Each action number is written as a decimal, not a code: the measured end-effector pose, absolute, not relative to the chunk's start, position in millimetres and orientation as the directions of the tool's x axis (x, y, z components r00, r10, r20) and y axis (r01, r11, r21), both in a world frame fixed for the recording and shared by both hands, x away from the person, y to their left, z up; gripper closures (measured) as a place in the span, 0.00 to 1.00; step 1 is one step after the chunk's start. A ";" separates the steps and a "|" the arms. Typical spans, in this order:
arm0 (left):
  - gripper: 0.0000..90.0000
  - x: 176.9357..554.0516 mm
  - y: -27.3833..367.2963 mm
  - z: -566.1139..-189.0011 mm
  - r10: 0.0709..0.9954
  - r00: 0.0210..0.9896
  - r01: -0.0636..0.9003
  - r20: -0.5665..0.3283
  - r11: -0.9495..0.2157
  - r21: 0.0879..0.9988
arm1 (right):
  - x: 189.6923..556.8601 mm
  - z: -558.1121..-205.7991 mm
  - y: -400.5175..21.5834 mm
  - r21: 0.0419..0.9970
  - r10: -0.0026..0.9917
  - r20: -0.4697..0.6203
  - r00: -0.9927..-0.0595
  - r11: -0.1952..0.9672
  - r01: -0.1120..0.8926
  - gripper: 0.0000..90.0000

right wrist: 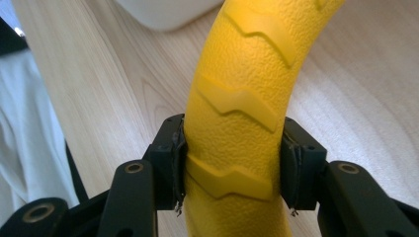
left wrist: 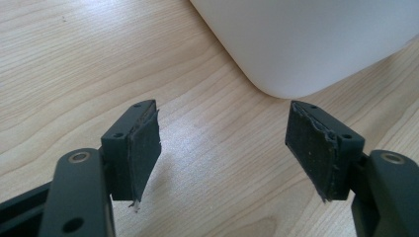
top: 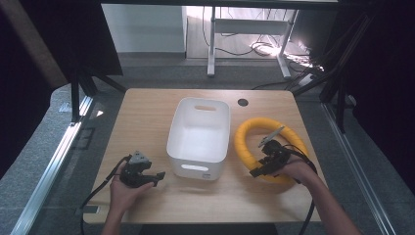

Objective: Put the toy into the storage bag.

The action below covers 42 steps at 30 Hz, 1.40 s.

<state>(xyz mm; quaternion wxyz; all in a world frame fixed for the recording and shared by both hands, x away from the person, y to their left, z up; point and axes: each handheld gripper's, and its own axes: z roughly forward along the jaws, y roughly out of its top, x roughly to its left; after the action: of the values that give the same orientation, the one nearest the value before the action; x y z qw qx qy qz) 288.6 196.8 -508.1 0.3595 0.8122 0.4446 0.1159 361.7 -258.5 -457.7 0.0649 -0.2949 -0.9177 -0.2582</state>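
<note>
Yellow ring [right wrist: 237, 98] sits clamped in the right hand-held gripper [right wrist: 232, 163].

No readable text, label, brand, number or sign appears on anything here.

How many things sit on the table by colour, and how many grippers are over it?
White: 1, the white bin.
Yellow: 1, the yellow ring, clamped in the right gripper.
Black grippers: 2, that one and the left gripper, open over bare wood.
Total: 4.
</note>
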 end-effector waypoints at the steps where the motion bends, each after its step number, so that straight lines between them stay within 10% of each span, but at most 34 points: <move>1: 0.33 288.6 196.8 -508.2 0.805 0.578 0.639 -0.131 -0.347 0.687 | 361.5 -456.4 -260.2 0.446 0.508 0.273 -0.817 0.686 0.575 0.58; 42: 0.33 288.2 197.8 -506.8 0.812 0.570 0.638 -0.124 -0.342 0.690 | 360.2 -416.6 -317.3 0.778 0.533 0.355 -0.768 0.287 0.559 0.58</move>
<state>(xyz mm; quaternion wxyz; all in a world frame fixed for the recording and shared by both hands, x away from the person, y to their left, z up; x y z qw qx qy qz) 288.2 197.8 -506.8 0.3587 0.8101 0.4476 0.1216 360.2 -317.3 -416.6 0.0130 -0.3405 -0.8019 -0.4907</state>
